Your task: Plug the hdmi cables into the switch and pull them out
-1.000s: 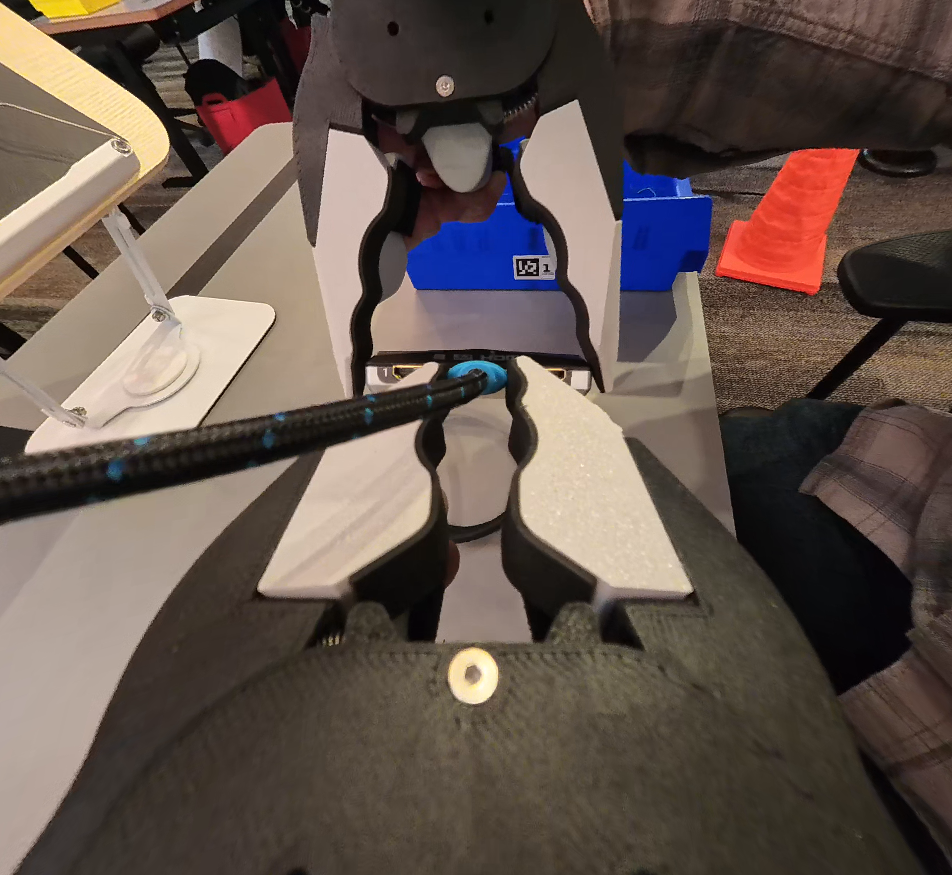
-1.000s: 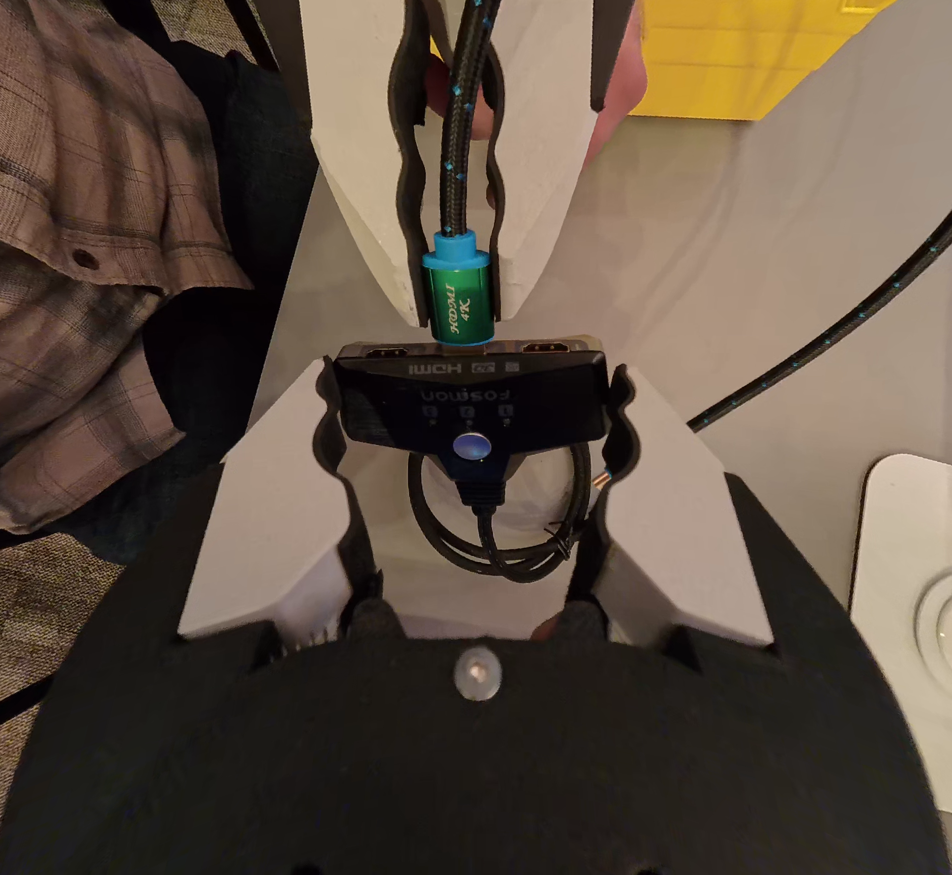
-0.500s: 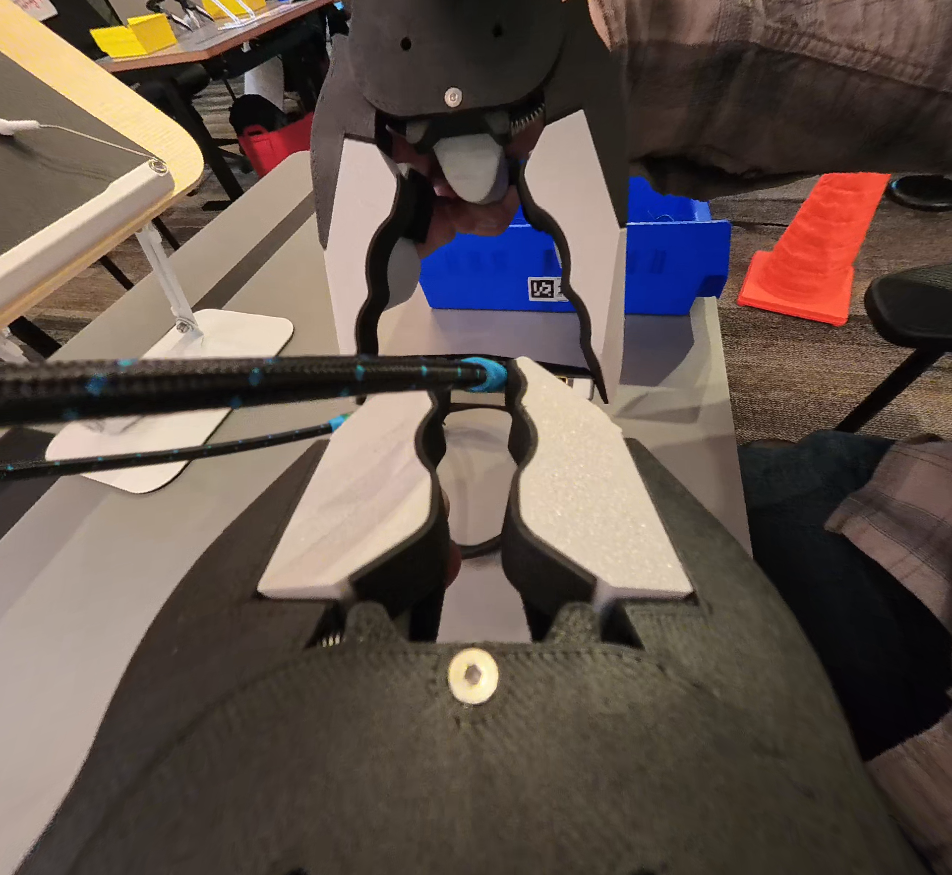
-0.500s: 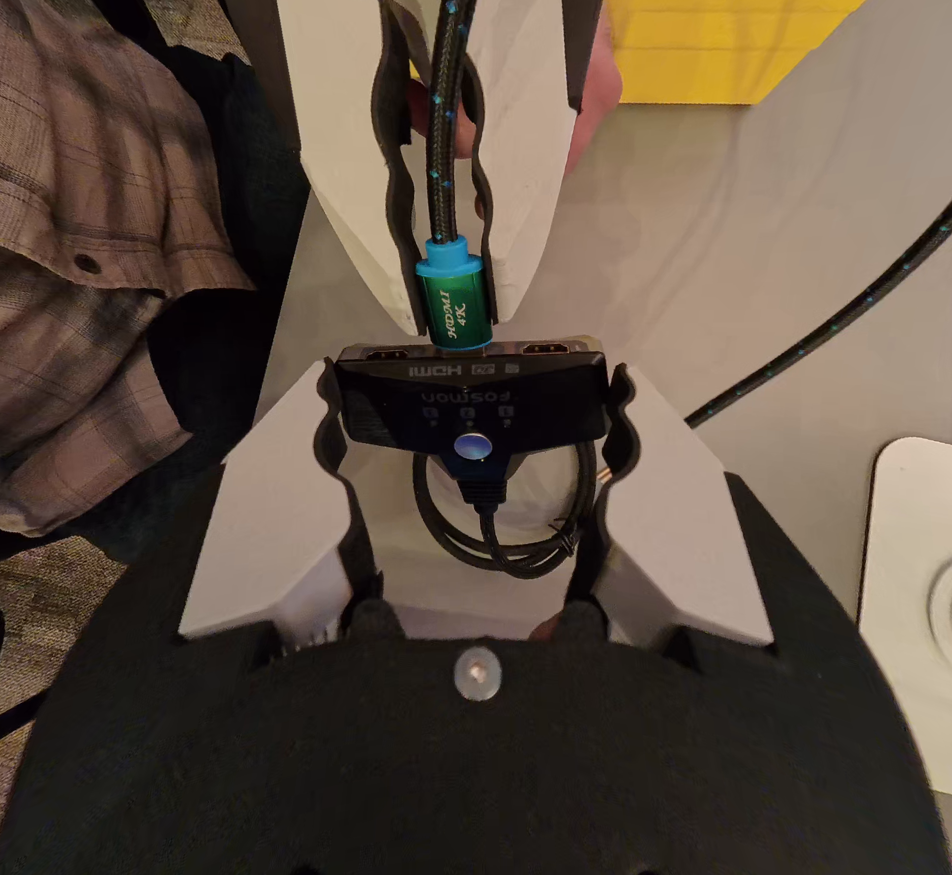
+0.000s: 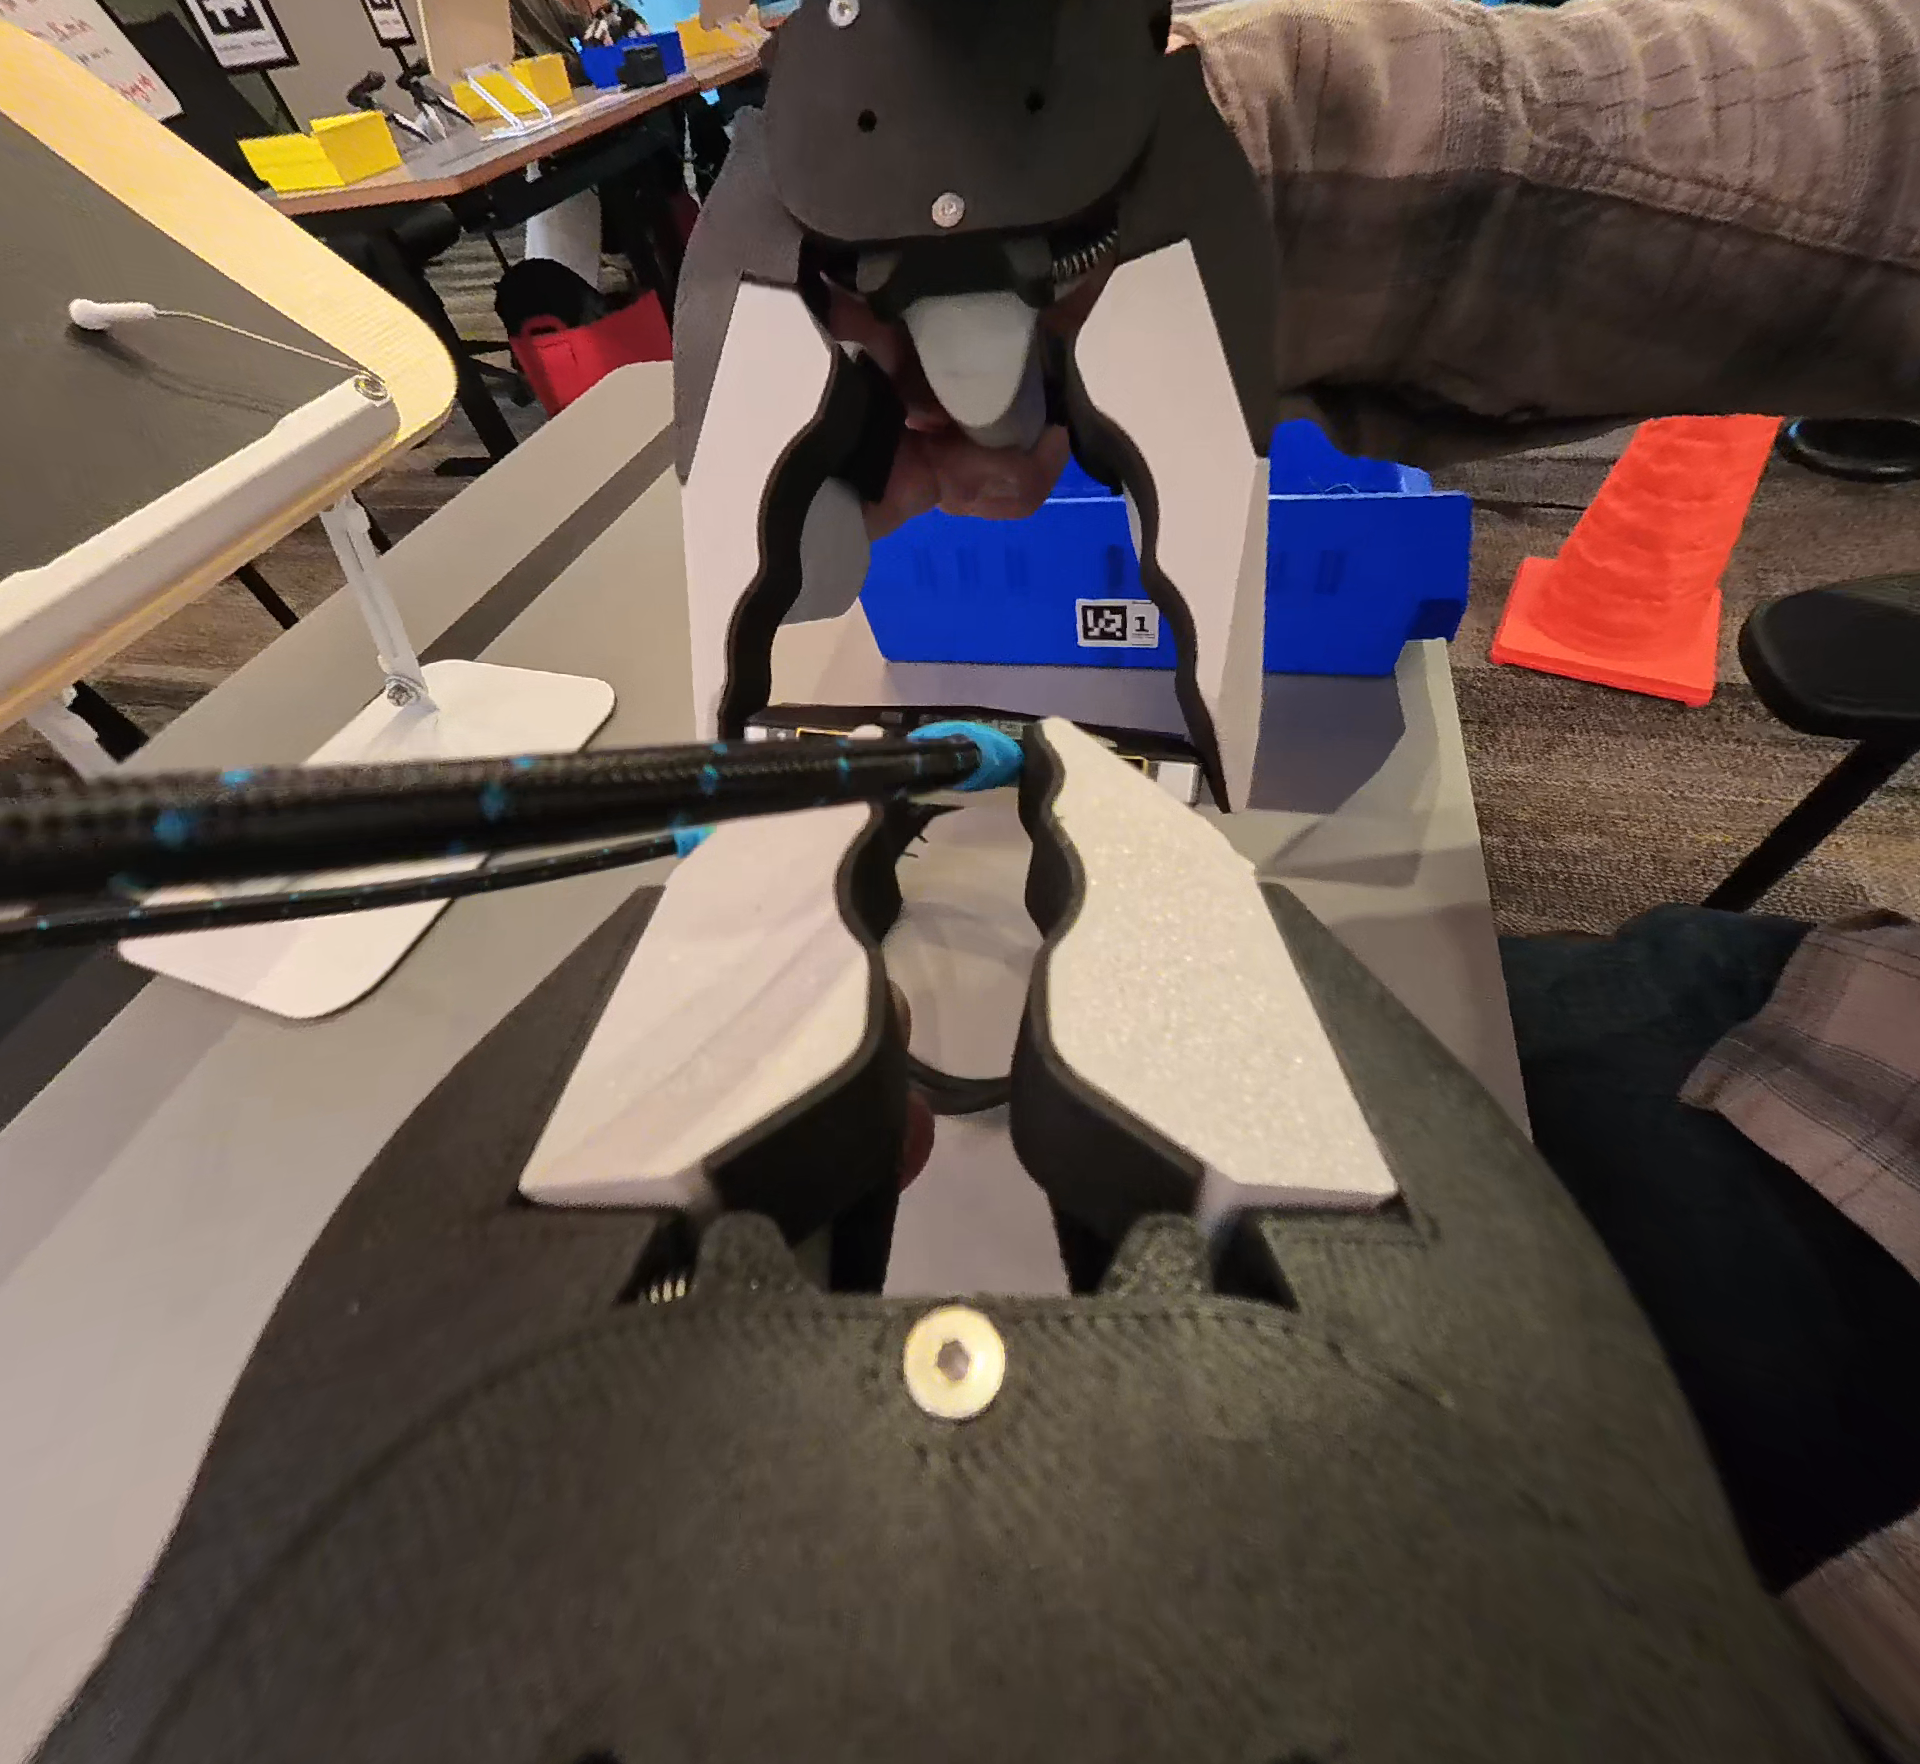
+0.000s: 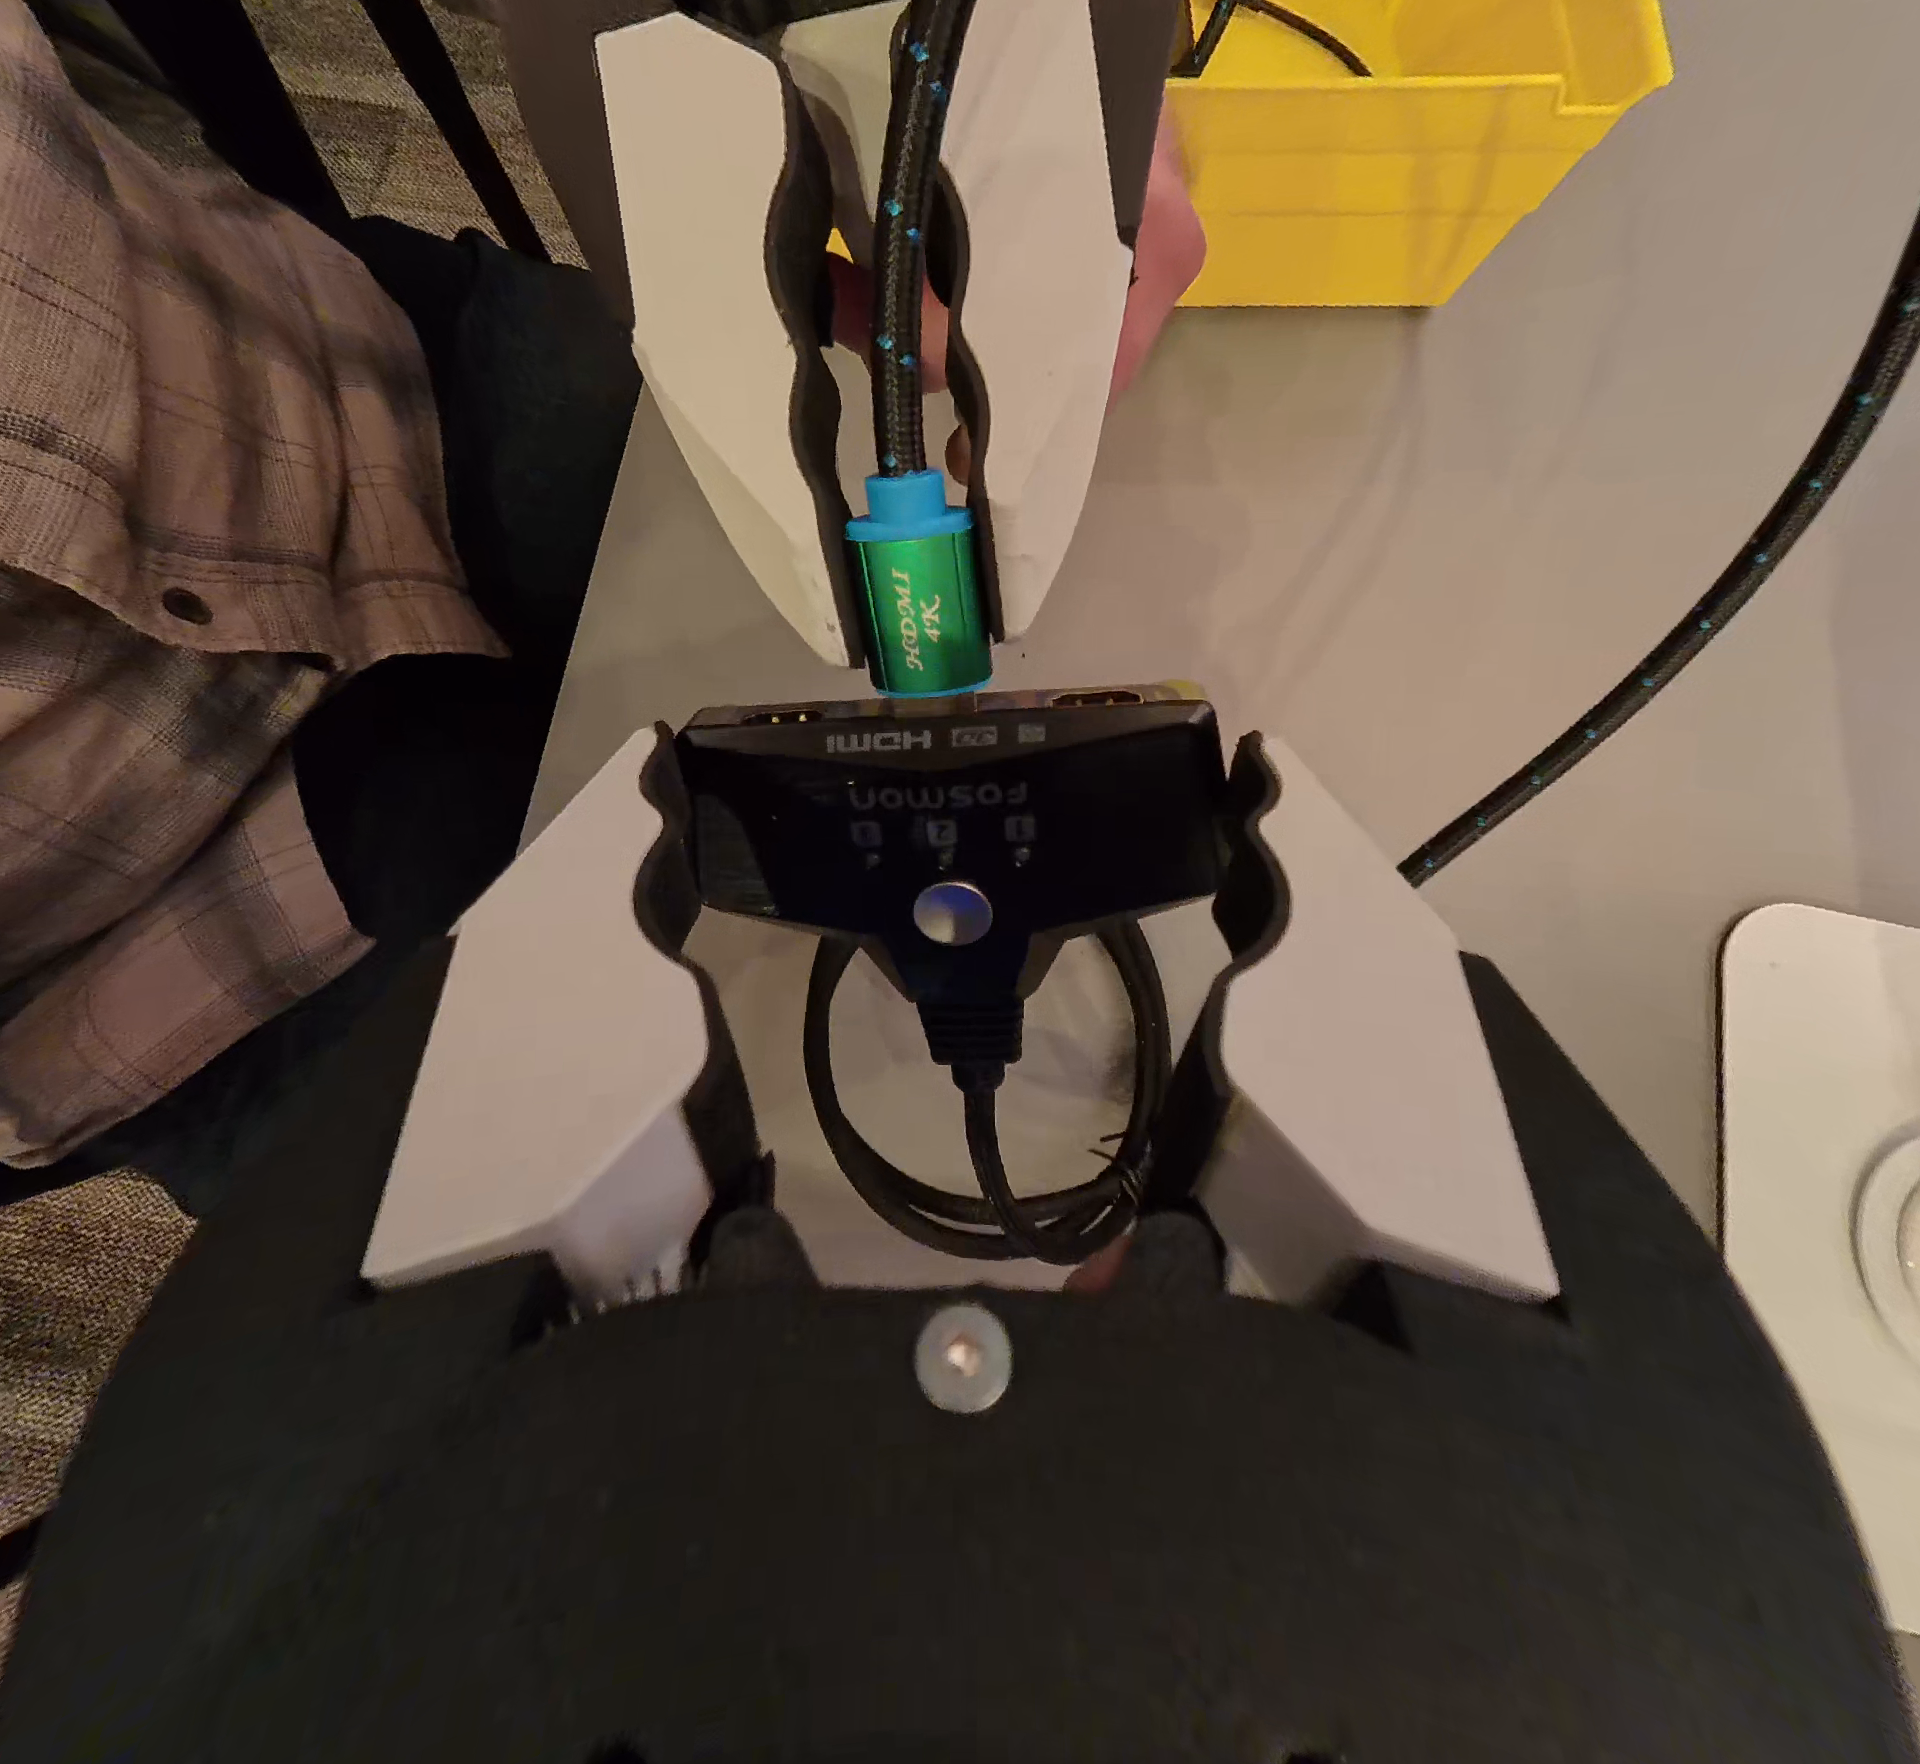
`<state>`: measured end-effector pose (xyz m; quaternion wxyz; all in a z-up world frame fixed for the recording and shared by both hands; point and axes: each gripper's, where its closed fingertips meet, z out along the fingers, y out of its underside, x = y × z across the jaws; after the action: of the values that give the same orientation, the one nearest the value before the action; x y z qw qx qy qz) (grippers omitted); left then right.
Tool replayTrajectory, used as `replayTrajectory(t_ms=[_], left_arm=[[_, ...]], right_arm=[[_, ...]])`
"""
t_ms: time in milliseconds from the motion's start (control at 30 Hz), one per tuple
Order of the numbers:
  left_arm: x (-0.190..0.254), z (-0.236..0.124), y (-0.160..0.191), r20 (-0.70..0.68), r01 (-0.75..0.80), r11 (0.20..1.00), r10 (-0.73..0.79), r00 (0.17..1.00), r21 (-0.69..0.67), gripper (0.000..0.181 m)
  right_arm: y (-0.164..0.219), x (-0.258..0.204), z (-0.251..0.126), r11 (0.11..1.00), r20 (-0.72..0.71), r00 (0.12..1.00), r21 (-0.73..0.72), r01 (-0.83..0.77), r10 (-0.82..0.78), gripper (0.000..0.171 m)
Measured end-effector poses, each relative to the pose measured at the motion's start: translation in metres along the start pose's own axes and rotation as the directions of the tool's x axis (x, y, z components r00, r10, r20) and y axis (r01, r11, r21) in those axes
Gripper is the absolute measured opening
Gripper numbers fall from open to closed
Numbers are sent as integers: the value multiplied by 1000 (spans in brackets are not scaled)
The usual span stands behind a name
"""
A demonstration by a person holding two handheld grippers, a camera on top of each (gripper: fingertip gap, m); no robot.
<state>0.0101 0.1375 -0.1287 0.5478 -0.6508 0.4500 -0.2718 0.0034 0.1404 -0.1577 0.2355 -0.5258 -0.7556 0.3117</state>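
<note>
A black HDMI switch (image 6: 945, 821) lies on the grey table (image 6: 1455, 571). My right gripper (image 6: 951, 748) is shut on its two sides. The switch's own thin black lead (image 6: 997, 1205) loops between the fingers. My left gripper (image 6: 925, 634) faces it and is shut on a green HDMI plug (image 6: 920, 608) with a blue collar. The plug's tip sits at the switch's middle port; the two side ports are empty. In the left wrist view my left gripper (image 5: 966, 769) hides the plug except the collar (image 5: 982, 758), and the braided cable (image 5: 468, 795) runs off left. The right gripper (image 5: 977, 748) stands behind.
A yellow bin (image 6: 1403, 135) holding a cable stands behind the left gripper. A blue bin (image 5: 1351, 571) sits at the table's far end. A white stand base (image 5: 468, 706) is on the left. A second braided cable (image 6: 1662, 665) curves across the table. The person's lap borders the table edge. The tips of both grippers are at nearly the same place.
The left wrist view has tipped upward and the braided cable now runs level across it. The plug stays at the middle port. The right gripper and switch have not moved.
</note>
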Motion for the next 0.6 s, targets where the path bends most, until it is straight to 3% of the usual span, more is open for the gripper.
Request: replayTrajectory(t_ms=[600], left_arm=[[3, -5, -8, -42, 10, 993, -5, 999, 117, 21]], right_arm=[[-14, -6, -5, 999, 16, 1000, 45, 6, -7, 99]])
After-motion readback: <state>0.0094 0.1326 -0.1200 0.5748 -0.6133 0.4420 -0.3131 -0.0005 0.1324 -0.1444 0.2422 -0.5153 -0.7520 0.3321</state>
